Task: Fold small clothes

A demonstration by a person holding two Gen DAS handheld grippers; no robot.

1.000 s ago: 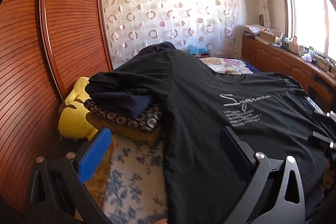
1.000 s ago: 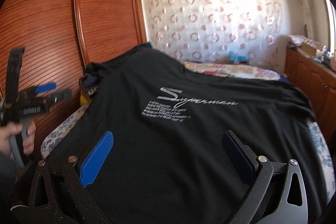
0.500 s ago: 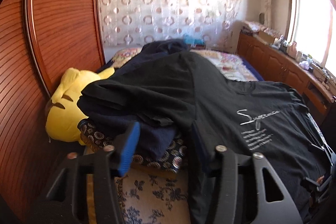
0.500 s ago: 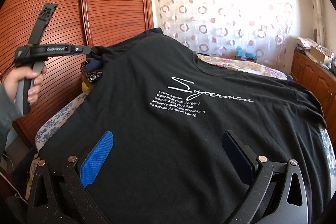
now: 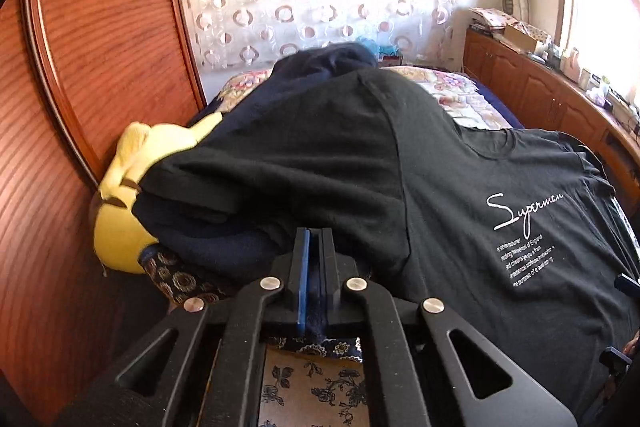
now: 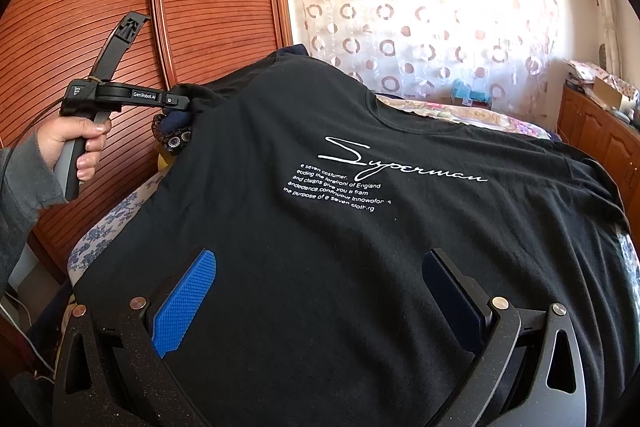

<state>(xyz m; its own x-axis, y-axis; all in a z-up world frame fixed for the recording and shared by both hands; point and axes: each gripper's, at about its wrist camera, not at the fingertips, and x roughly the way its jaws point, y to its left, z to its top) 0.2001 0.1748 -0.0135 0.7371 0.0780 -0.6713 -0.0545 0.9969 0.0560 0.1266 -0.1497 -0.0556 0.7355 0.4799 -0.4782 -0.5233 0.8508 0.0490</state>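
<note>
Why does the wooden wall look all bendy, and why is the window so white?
Left wrist view: the fisheye lens bows the reddish slatted wooden wardrobe; the sunlit window is overexposed to white glare, and the yellow plush toy looks slightly blurred. Right wrist view: the same wardrobe curves too, but the white lettering on the black T-shirt is sharp.

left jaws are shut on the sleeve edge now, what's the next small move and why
Probably lift the left gripper and carry the sleeve inward over the black t-shirt, toward the print. Its jaws are closed on the sleeve edge draped over the pile of clothes, while the right gripper hovers open above the shirt's lower body.
</note>
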